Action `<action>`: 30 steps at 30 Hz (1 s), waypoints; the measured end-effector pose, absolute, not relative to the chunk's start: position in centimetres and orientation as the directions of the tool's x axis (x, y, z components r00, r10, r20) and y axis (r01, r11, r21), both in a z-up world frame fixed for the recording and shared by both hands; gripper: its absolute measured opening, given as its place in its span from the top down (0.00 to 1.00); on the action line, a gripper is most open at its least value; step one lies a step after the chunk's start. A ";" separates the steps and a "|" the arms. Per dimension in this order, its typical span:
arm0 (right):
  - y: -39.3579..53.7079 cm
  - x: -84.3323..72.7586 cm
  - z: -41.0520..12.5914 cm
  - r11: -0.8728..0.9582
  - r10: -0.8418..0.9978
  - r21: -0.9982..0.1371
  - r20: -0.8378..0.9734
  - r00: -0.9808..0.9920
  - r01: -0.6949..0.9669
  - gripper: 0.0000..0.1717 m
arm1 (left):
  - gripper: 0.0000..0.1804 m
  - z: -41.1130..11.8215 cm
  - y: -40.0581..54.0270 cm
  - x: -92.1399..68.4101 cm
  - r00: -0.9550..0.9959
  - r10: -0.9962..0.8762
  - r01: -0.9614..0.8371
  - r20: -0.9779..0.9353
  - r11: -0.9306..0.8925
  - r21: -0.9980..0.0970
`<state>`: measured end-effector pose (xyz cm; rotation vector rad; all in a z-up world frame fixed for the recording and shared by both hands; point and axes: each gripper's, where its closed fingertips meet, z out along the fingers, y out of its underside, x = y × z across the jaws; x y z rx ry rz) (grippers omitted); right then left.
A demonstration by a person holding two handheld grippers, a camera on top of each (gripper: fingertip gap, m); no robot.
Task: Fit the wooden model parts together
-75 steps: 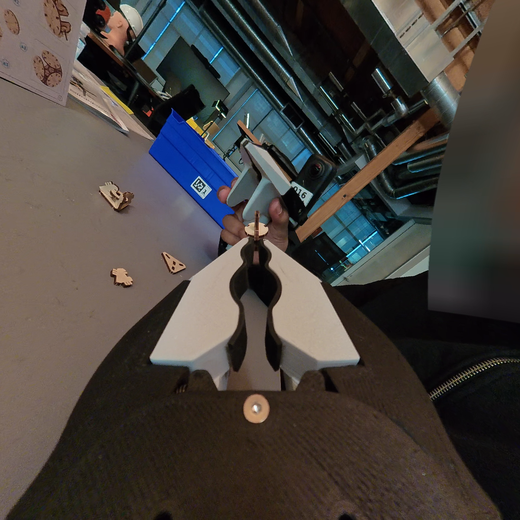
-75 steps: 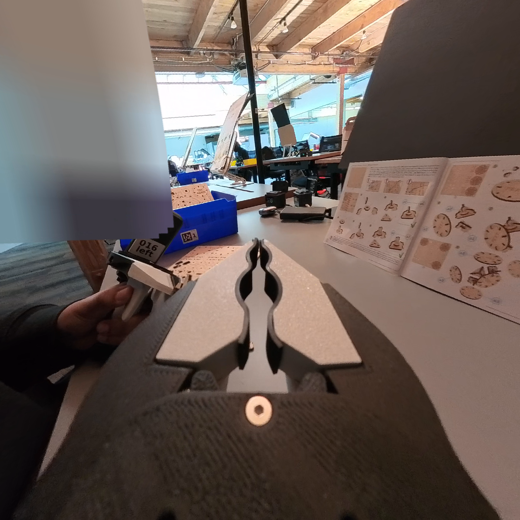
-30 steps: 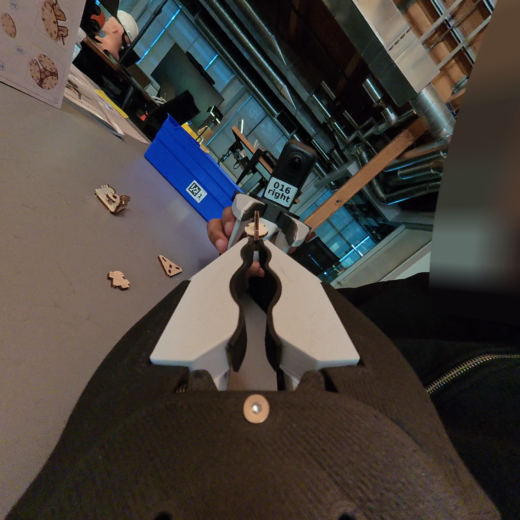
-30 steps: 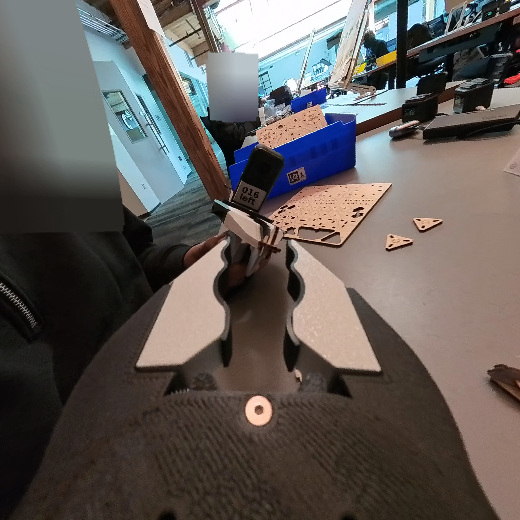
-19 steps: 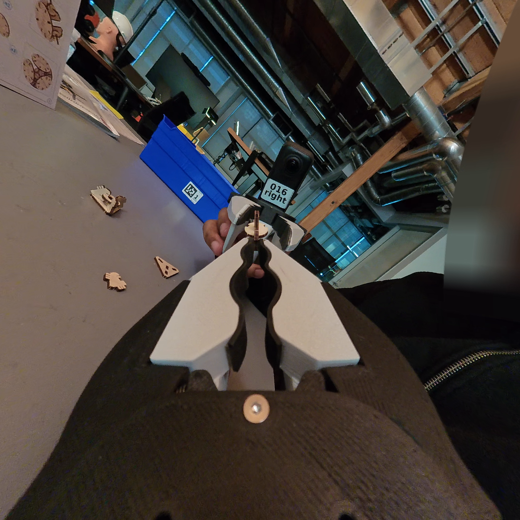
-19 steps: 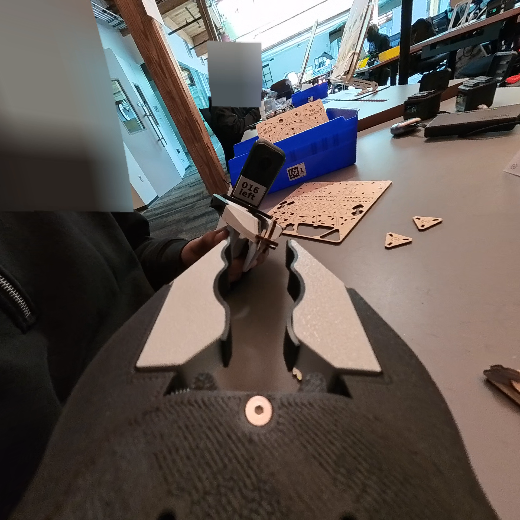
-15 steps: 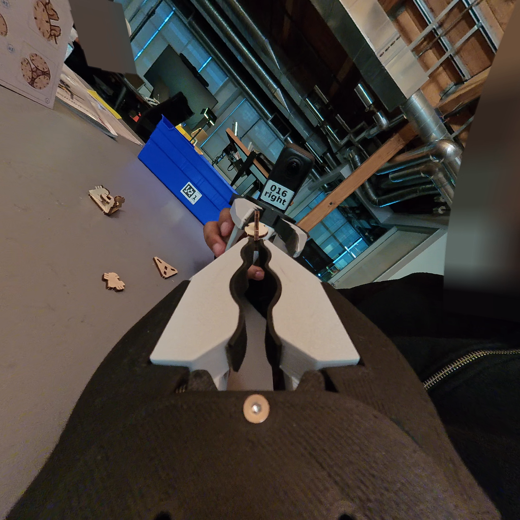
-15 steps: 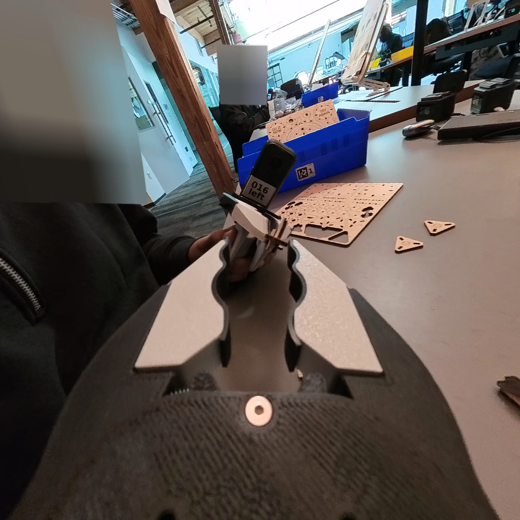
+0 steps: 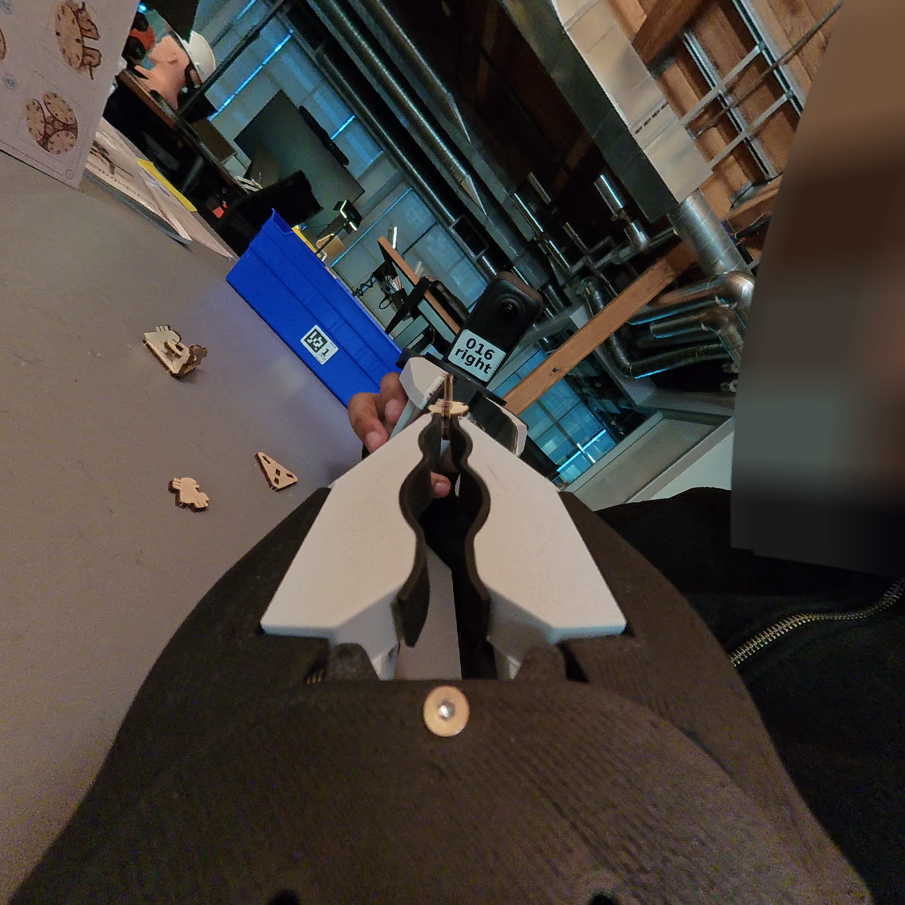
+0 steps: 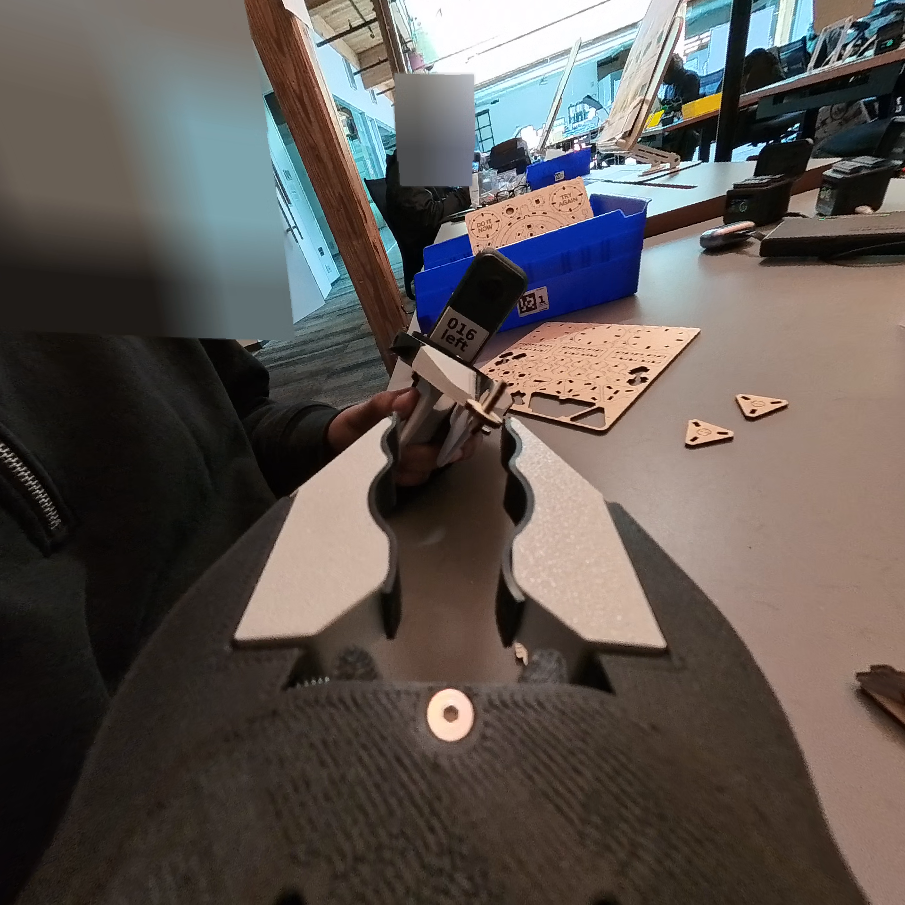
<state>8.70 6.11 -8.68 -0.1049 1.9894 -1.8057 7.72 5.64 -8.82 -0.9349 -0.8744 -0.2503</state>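
Observation:
My left gripper [image 9: 444, 425] is shut on a small wooden peg with a round disc [image 9: 445, 406] on it, which stands out past the fingertips. The right wrist view shows this gripper [image 10: 477, 416] held above the table's near edge with the peg and disc [image 10: 487, 409] in its tips. My right gripper [image 10: 448, 433] is open and empty. It faces the left gripper, and the peg lies just ahead of its spread fingers [image 10: 512, 436], apart from both pads. In the left wrist view its white fingers [image 9: 415, 384] stand on either side behind the peg.
A blue bin [image 10: 563, 274] with a wooden sheet stands at the table's far side. A flat laser-cut wooden sheet [image 10: 587, 367] and two triangle pieces [image 10: 707, 433] lie on the grey table. Small wooden parts [image 9: 188, 492], a small assembly [image 9: 174, 350] and an instruction booklet [image 9: 44, 88] lie farther along. The tips of both grippers are at nearly the same place. The small assembly [image 9: 174, 350] is about equally far from each gripper, around 15 centimeters.
My right gripper swung away from the booklet to face the left gripper, opened, and came closer around the peg. The left gripper kept its hold on the peg throughout.

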 end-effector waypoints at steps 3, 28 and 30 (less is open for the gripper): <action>6.2 8.7 -8.6 0.135 -0.348 -0.963 -0.268 -0.898 0.235 0.78 | 1.00 -8.8 5.7 7.8 0.645 0.167 0.540 0.746 0.590 -0.600; 5.9 6.5 -8.0 0.110 -0.290 -0.905 -0.425 -0.857 0.412 0.94 | 1.00 -9.7 6.8 7.7 0.642 0.305 0.514 0.703 0.508 -0.691; 5.7 6.8 -8.6 0.149 -0.296 -0.891 -0.455 -0.840 0.430 0.93 | 1.00 -9.8 7.0 7.8 0.644 0.324 0.511 0.693 0.492 -0.704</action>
